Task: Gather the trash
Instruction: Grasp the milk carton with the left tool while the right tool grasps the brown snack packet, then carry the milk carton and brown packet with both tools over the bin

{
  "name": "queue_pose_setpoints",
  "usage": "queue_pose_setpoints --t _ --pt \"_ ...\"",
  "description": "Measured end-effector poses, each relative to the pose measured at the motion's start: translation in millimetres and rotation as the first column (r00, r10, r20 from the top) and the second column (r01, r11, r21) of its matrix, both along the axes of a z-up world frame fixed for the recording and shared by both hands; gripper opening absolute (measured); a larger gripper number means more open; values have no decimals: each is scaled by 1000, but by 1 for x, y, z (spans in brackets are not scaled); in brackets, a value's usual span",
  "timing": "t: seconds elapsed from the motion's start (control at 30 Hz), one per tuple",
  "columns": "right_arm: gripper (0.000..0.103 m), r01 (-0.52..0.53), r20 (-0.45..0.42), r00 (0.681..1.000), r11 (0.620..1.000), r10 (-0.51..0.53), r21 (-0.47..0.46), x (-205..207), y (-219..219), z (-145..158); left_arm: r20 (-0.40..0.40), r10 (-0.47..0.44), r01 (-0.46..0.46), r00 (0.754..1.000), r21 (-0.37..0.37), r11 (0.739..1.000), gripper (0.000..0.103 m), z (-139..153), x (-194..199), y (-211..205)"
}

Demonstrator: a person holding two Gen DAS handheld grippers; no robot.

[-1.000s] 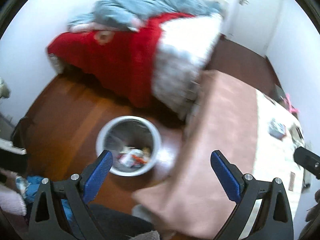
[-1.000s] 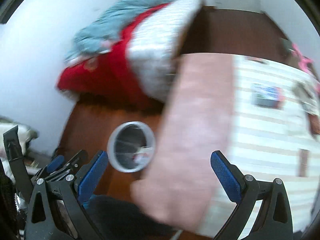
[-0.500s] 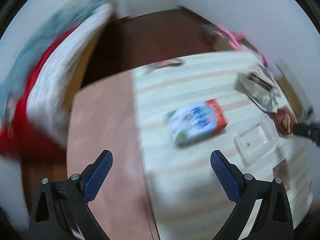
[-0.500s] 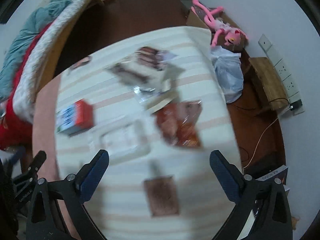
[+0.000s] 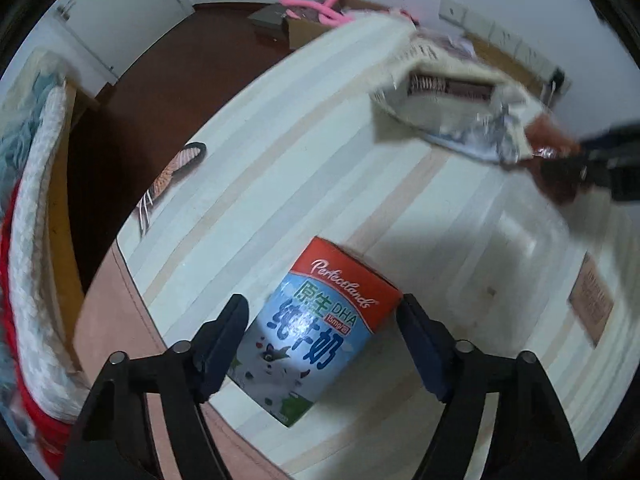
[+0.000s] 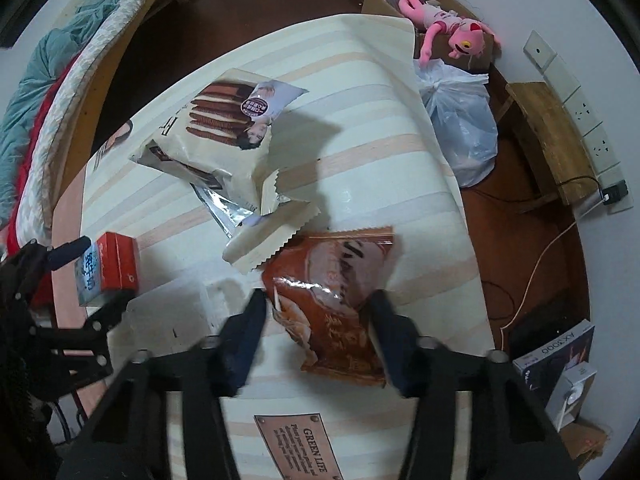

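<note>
A blue-and-red milk carton [image 5: 320, 328] lies on the striped tablecloth [image 5: 280, 152]. My left gripper [image 5: 322, 330] points down over it. Its jaws are closing with the carton between them and the pads close to its sides. The carton [image 6: 106, 268] and the left gripper [image 6: 90, 276] also show at the left edge of the right wrist view. A brown snack bag [image 6: 332, 300] lies flat under my right gripper [image 6: 316, 320]. Those jaws are closing astride the bag, with a gap still beside the left finger [image 6: 244, 328].
A torn cream snack bag [image 6: 224, 132] and a clear plastic tray [image 6: 168, 312] lie nearby. A small packet [image 5: 176, 168] sits at the far table edge. Off the table: a white plastic bag [image 6: 460, 120], a pink plush toy [image 6: 436, 20], a bed [image 6: 48, 92].
Both grippers swung from the waste bin beside the bed to above the table and dropped low. Both pairs of jaws narrowed, the left around the carton, the right around the brown bag.
</note>
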State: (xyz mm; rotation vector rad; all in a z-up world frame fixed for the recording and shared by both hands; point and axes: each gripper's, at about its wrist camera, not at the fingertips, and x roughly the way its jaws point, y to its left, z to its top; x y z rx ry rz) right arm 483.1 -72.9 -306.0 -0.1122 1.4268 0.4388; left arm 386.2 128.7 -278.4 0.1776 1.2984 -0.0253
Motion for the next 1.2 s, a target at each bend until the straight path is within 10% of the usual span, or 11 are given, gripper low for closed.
queue_pose_setpoints --t 0.17,0.3,0.37,0.6,0.77,1.2 --pt "37 6 6 1000 1000 -6 15 -11 -5 8 -24 177 -178 984 -36 983 70 3 -14 4" --pt "37 4 -20 1000 1000 -4 23 -26 -12 8 -104 423 -435 900 -139 890 70 -3 -39 26" --pt "37 10 -19 1000 1000 -10 22 -29 -15 7 -95 428 -438 899 -210 874 70 -7 -44 30" --pt "45 10 -26 1000 1000 -10 -13 -27 -10 2 -48 281 -285 959 -118 951 70 -19 -47 3" --pt "35 -19 10 1000 999 19 -35 -31 -4 4 -13 334 -333 943 -111 936 53 -15 -58 -10" --pt "28 -75 78 994 996 71 52 -104 -4 47 181 619 -608 764 -119 785 51 47 -167 -36"
